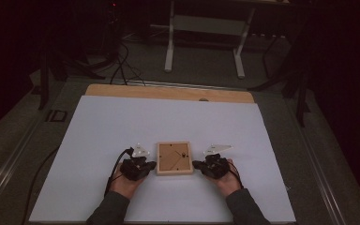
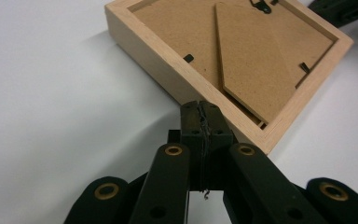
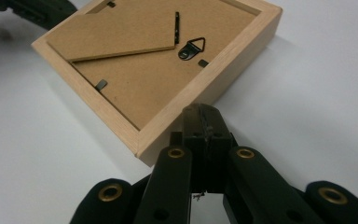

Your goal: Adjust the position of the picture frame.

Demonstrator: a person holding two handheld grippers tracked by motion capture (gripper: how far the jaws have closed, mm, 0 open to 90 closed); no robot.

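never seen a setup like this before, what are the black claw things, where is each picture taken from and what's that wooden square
A person sits at a table holding a hand tool in each hand, each with two black jaws that pinch like tongs. The high view looks down from above: the left gripper and right gripper sit at either side of a wooden picture frame. The frame lies face down, so you see its brown backing board, fold-out stand and small metal hanger. The other two pictures come from cameras riding on each gripper, looking along its jaws. In both, the jaws are shut together, their tips right at the frame's edge. Neither holds anything.
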